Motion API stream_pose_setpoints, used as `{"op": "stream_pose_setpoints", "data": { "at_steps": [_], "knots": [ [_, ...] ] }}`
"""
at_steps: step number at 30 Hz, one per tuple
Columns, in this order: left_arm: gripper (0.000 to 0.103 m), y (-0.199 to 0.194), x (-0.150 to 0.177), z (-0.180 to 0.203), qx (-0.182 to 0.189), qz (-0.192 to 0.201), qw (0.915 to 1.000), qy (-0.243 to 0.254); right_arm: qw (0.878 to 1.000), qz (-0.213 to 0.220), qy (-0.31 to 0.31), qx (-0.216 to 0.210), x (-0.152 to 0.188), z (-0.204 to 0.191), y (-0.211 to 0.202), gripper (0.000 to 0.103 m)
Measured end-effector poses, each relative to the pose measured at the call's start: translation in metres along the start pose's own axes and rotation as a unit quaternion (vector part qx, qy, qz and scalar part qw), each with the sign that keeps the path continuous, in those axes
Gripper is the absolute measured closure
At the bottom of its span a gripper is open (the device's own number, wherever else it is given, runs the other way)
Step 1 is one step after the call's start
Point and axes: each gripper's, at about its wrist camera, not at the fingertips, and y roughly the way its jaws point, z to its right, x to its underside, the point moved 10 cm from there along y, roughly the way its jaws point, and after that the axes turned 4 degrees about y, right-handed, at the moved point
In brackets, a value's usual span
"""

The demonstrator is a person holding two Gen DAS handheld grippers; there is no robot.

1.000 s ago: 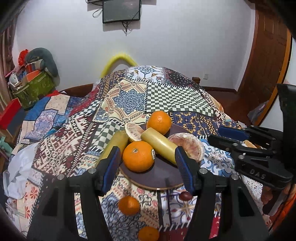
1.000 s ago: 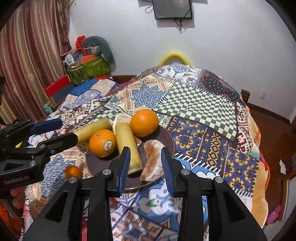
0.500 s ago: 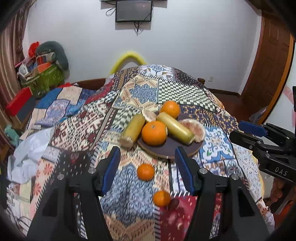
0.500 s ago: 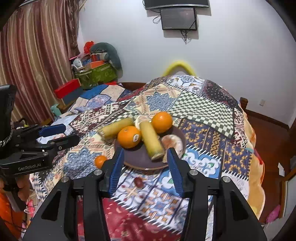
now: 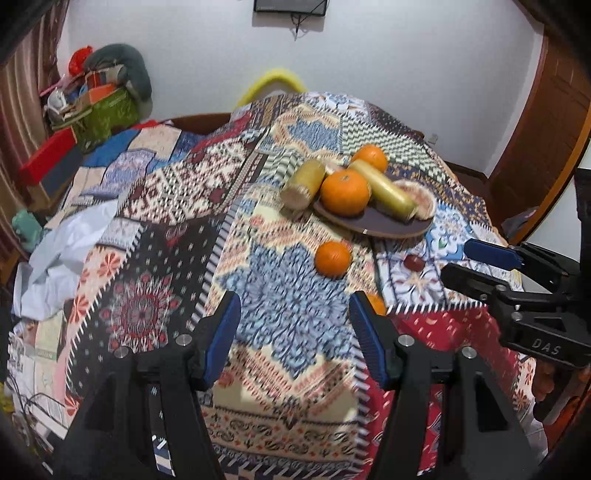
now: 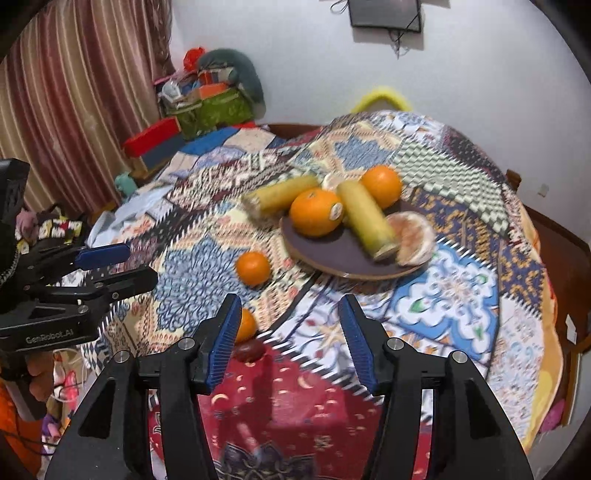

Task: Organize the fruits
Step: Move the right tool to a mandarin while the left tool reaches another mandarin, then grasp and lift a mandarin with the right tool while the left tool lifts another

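Room: white wall with a dark screen (image 6: 385, 14) mounted high; striped curtain (image 6: 74, 92) at the left of the right wrist view.
Surface: patchwork cloth (image 5: 291, 295) covers it completely.
Plate (image 6: 332, 254): dark and round, lying on the cloth beyond both grippers.
Plate contents: stickered orange (image 6: 317, 211), a second orange (image 6: 381, 185) behind it, a yellow cylindrical fruit (image 6: 367, 219), a peeled citrus piece (image 6: 412, 236).
Beside plate: another yellow cylinder (image 6: 280, 192), one end against the plate's far-left rim.
Loose fruit: one small orange (image 6: 253, 267) on the cloth near the plate; another small orange (image 6: 246, 325) and a dark red fruit (image 6: 249, 350) closer in, next to the right gripper's left finger.
Left gripper (image 5: 293, 332): jaws released, nothing between them, only cloth beneath.
Right gripper (image 6: 288, 332): jaws opening, nothing held between them.
Person: a hand (image 6: 38, 373) grips the left gripper's handle.
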Motion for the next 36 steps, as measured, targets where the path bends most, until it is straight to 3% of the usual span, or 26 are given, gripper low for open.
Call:
{"op": "stream_pose_setpoints", "data": {
  "at_steps": [9, 16, 27, 33, 36],
  "knots": [
    [0.042, 0.014, 0.019, -0.015, 0.014, -0.016, 0.9996, -0.017, 0.998, -0.055, -0.016, -0.026, 0.019, -0.03, 0.042, 0.052],
    [0.042, 0.021, 0.018, -0.01, 0.019, -0.018, 0.9996, -0.006, 0.995, -0.086, -0.021, -0.044, 0.029, -0.041, 0.061, 0.07],
    [0.042, 0.037, 0.003, 0.005, 0.027, -0.018, 0.9994, 0.006, 0.997, -0.063, -0.006, -0.048, 0.019, -0.024, 0.05, 0.073],
    [0.042, 0.054, -0.01, 0.024, 0.034, -0.021, 0.999, 0.021, 0.999, -0.028, 0.015, -0.018, 0.004, 0.016, 0.028, 0.073],
    [0.049, 0.064, -0.015, 0.034, 0.039, -0.023, 0.9985, 0.03, 0.999, -0.015, 0.028, 0.003, 0.0, 0.039, 0.019, 0.073]
  ]
}}
